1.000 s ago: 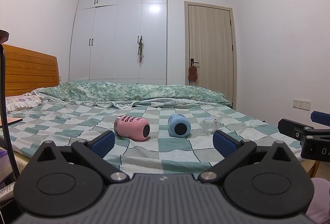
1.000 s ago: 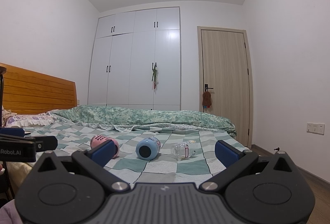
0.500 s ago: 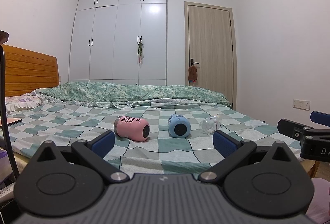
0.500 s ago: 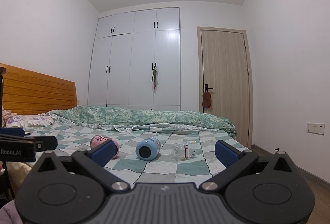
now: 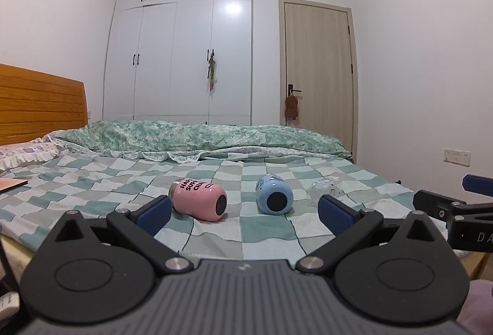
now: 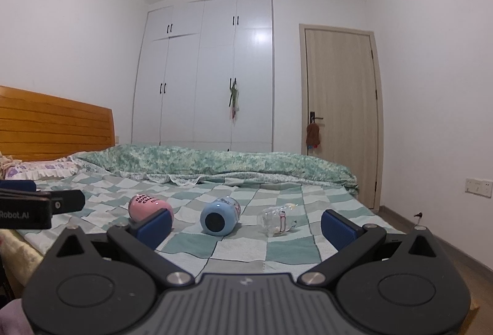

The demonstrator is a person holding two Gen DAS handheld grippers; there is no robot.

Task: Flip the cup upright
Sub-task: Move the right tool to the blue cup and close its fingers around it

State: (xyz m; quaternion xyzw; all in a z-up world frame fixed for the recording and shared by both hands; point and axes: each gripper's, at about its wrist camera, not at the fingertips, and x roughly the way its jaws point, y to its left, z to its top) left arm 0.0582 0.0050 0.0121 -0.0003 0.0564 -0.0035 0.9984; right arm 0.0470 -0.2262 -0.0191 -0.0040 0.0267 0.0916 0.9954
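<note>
Three cups lie on their sides on the checked bedspread: a pink cup with black lettering, a blue cup and a clear glass cup. They also show in the right wrist view: pink cup, blue cup, clear cup. My left gripper is open and empty, short of the cups. My right gripper is open and empty, also short of them. The right gripper shows at the right edge of the left wrist view.
The bed has a rolled green quilt at the back and a wooden headboard at the left. A white wardrobe and a wooden door stand behind. A pillow lies at the left.
Both grippers have edged slightly forward toward the cups. The cups have not moved.
</note>
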